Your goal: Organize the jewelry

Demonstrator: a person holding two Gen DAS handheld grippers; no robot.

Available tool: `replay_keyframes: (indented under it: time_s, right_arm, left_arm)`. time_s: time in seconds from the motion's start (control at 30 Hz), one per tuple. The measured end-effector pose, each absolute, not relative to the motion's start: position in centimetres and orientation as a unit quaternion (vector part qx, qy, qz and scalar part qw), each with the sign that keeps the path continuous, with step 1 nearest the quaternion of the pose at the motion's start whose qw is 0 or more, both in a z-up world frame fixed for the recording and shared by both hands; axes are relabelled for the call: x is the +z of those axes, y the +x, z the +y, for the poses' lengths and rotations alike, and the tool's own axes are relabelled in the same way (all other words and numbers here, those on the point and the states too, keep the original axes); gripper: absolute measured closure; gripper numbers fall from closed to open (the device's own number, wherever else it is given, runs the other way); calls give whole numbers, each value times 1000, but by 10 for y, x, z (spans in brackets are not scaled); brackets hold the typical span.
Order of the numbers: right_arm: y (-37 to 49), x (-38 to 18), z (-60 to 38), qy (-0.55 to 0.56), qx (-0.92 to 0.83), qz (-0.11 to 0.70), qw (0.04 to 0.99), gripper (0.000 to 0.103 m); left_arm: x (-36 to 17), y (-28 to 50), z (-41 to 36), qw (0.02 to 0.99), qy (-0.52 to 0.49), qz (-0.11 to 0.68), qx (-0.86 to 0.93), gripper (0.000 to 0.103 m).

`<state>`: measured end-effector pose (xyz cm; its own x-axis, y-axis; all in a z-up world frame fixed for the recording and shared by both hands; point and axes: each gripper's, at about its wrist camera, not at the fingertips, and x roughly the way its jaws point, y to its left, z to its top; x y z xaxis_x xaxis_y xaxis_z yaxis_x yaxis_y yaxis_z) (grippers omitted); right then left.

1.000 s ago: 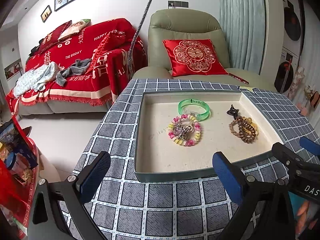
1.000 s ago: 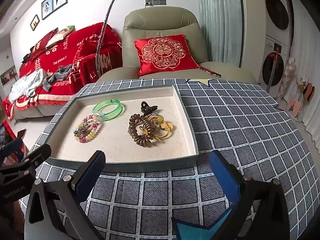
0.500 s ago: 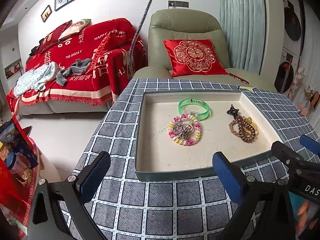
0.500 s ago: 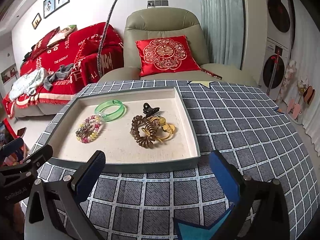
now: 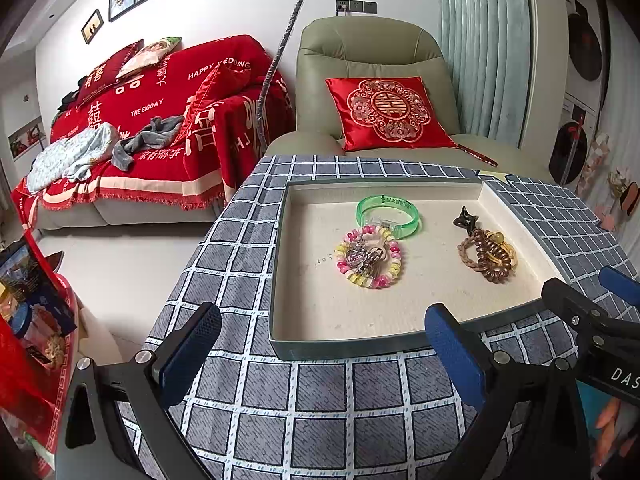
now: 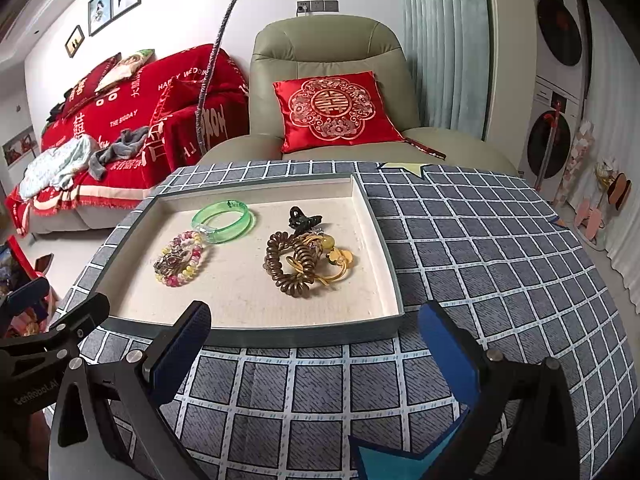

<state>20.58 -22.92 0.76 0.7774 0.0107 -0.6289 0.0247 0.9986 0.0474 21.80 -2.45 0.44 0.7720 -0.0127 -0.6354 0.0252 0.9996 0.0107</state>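
- All the jewelry lay inside the shallow tray (image 6: pixel 312 338) on the checked tablecloth (image 6: pixel 480 248): a green bangle (image 6: pixel 223 222) at the back, and a pink-and-yellow bead bracelet (image 6: pixel 179 264) just in front of it, touching or nearly so.
- To their right sat a tangled heap: brown coiled hair ties (image 6: pixel 290 266), a yellow cord with beads (image 6: pixel 334 260) and a black claw clip (image 6: pixel 304 218) at its far edge.
- Over the last second almost nothing had changed; the pieces lay where they were, and only the right-hand view had crept a little closer to the tray. That settled nothing, to my eye: the layout would suit sorted groups as well as a heap awaiting untangling.
- The left gripper (image 5: pixel 320 352) and the right gripper (image 6: pixel 316 344) hovered short of the tray's near rim, both spread wide and holding nothing.
- Readable writing: dark print on the bangle, too small to make out; faint pencil figures on the tray floor, perhaps "1505"; "HAPPY WEDDING" and "THE BIGDAY" on the red sofa throw (image 5: pixel 160 120).
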Motion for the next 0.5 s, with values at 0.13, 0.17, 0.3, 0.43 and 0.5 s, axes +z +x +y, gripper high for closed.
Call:
replay_keyframes:
  time_s: [0.13, 0.17, 0.3, 0.43, 0.5]
  right_arm:
    - [205, 8, -228, 26, -3, 333, 942, 0]
    - [205, 8, -228, 26, -3, 333, 942, 0]
    - [205, 8, -227, 26, -3, 334, 942, 0]
    - [206, 8, -228, 26, -4, 334, 942, 0]
    - [206, 9, -228, 25, -4, 334, 942, 0]
  left_arm:
    - [4, 218, -24, 941, 10, 337, -10, 0]
    - [4, 218, -24, 941, 10, 337, -10, 0]
    - [4, 218, -25, 941, 10, 337, -10, 0]
    - [4, 217, -24, 941, 9, 338, -10, 0]
    - [4, 217, -23, 941, 9, 338, -10, 0]
